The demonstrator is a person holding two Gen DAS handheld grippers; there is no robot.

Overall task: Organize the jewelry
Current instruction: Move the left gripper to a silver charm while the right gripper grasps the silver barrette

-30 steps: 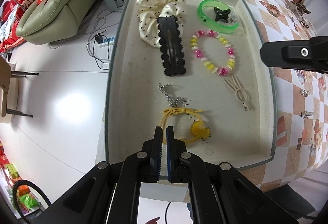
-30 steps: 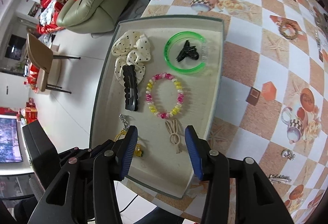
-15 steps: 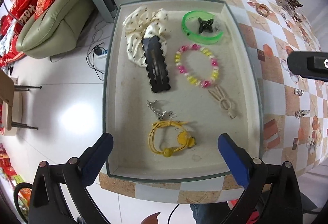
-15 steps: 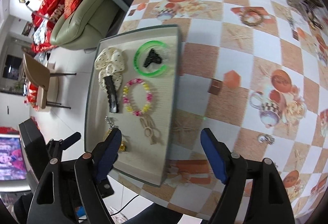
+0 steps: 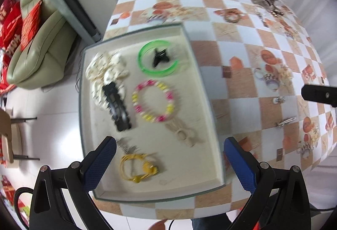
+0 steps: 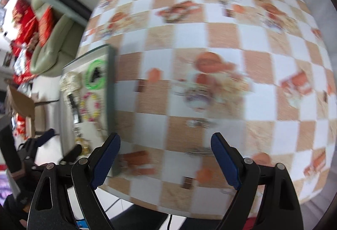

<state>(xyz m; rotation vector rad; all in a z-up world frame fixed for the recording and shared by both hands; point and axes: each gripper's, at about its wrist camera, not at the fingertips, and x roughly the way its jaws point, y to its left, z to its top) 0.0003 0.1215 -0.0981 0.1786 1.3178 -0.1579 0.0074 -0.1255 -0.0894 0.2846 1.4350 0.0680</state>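
Both tools, left [image 5: 168,158] and right [image 6: 165,158], gape wide and empty, the right's jaws having just spread, while the tray [image 5: 210,103] on the table's [image 5: 242,57] left holds a yellow tie [image 5: 137,166], beaded bracelet [image 5: 153,101], green bangle [image 5: 158,58], black clip [image 5: 118,107].

left gripper [image 5: 168,163]: 2 black arms, matte, with cut-out slots
left pads [image 5: 99,164]: blue, finely ribbed
right gripper [image 6: 165,161]: same black build, speckled finish
right pads [image 6: 224,161]: blue
screws: silver, 2 on each arm
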